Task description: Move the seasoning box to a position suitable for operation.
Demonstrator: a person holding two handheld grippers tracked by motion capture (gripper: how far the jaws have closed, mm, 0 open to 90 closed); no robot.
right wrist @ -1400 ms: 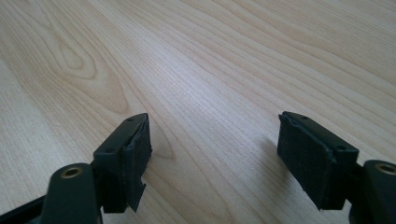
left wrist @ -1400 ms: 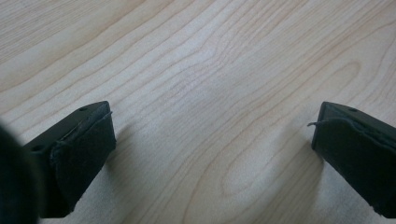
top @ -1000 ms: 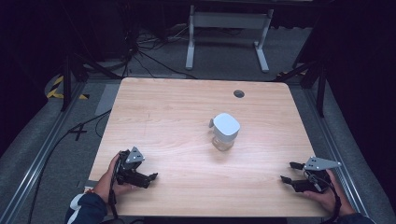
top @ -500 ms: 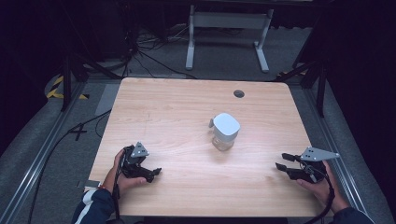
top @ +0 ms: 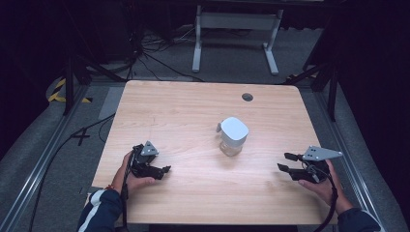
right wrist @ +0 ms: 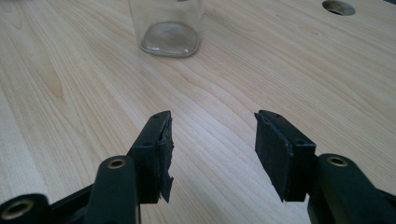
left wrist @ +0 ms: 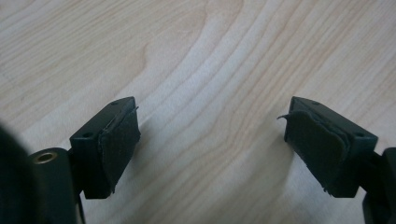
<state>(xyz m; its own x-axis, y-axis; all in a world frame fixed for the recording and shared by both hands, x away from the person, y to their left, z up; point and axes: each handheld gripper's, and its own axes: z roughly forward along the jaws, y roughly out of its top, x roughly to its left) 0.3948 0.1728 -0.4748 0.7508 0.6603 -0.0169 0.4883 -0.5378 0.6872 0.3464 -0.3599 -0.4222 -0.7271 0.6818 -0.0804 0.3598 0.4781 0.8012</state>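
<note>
Fingers (left wrist: 116, 144) of both grippers spread, holding nothing.

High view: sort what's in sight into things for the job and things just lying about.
For the job, probably:
glass jar with white lid
left gripper, open
right gripper, open
table

Lying about:
white stand on the floor
floor cables
hole in the tabletop
</note>
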